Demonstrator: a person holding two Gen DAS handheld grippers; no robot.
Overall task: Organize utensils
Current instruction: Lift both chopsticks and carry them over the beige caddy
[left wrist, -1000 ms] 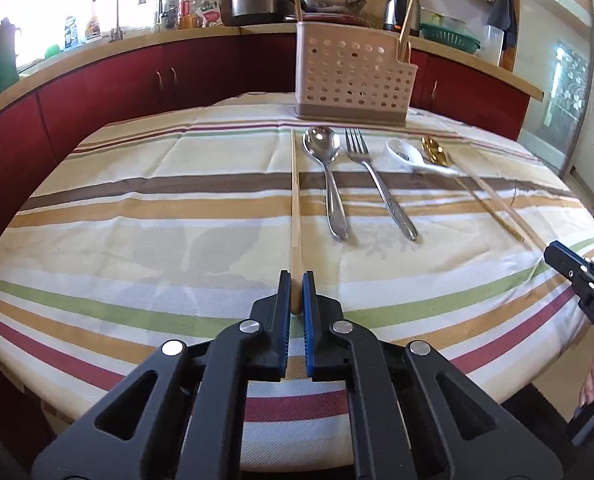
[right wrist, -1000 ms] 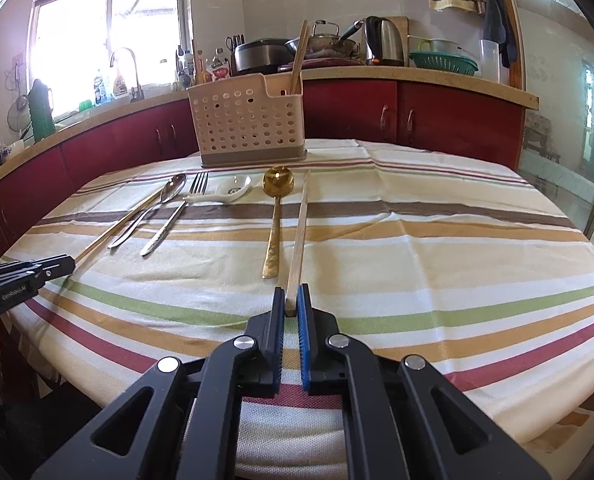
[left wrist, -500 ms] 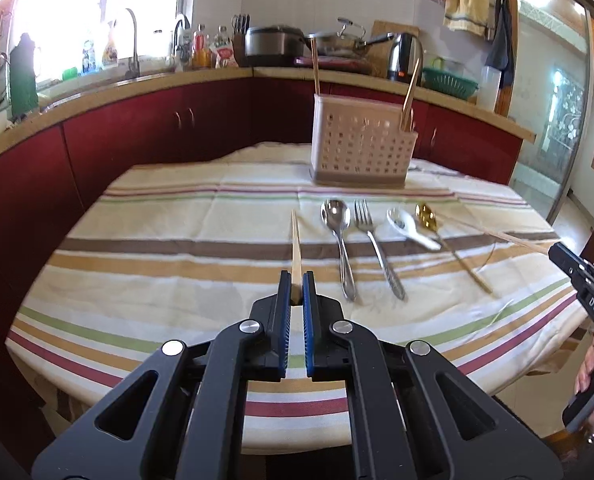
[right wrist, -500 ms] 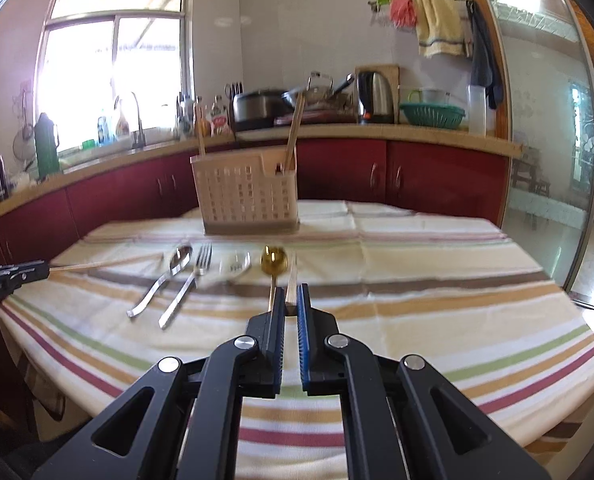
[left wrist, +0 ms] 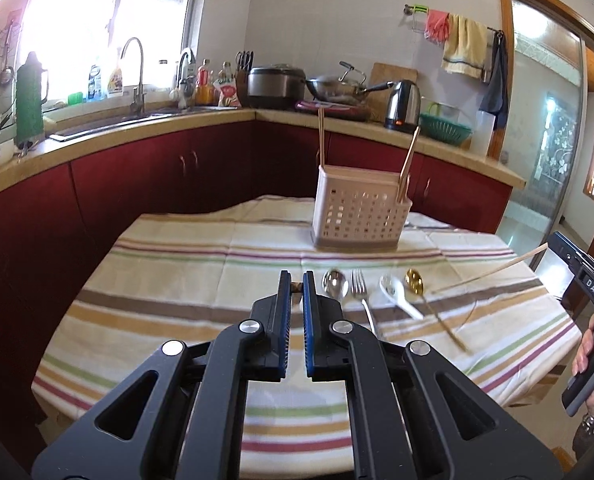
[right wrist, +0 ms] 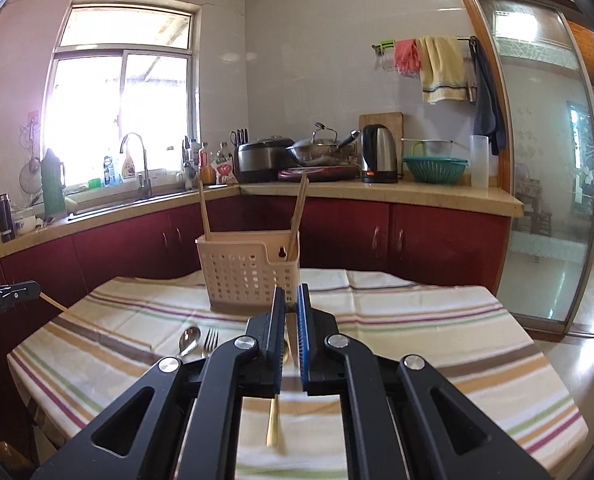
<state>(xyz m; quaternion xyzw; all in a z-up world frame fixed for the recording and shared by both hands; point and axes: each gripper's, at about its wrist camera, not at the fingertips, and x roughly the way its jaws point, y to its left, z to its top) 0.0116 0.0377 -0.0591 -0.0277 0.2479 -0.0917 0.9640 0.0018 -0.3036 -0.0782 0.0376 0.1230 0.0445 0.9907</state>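
Observation:
Each of my grippers is shut on one wooden chopstick, lifted above the striped tablecloth (left wrist: 177, 280). My left gripper (left wrist: 295, 280) shows only the stick's end between its pads; from the right wrist view that chopstick (right wrist: 97, 322) slants down from the left gripper (right wrist: 37, 289). The right gripper (right wrist: 291, 296) pinches the other chopstick (left wrist: 489, 270), which points left from it (left wrist: 555, 240). A beige perforated utensil basket (left wrist: 361, 216) stands behind with two chopsticks (left wrist: 321, 136) upright in it. On the cloth lie a steel spoon (left wrist: 334, 282), a fork (left wrist: 359, 288), a white soup spoon (left wrist: 395, 294) and a gold spoon (left wrist: 415, 282).
Red cabinets and a counter (left wrist: 157, 128) wrap behind the table, with a sink tap, pots and a kettle (left wrist: 403, 104). A glass sliding door (right wrist: 549, 200) is to the right. A person's hand (left wrist: 593, 364) holds the right gripper's handle at the table's right edge.
Both grippers have risen well above the table, each carrying its chopstick off the cloth. The views have tilted up, so the basket and table look farther and lower.

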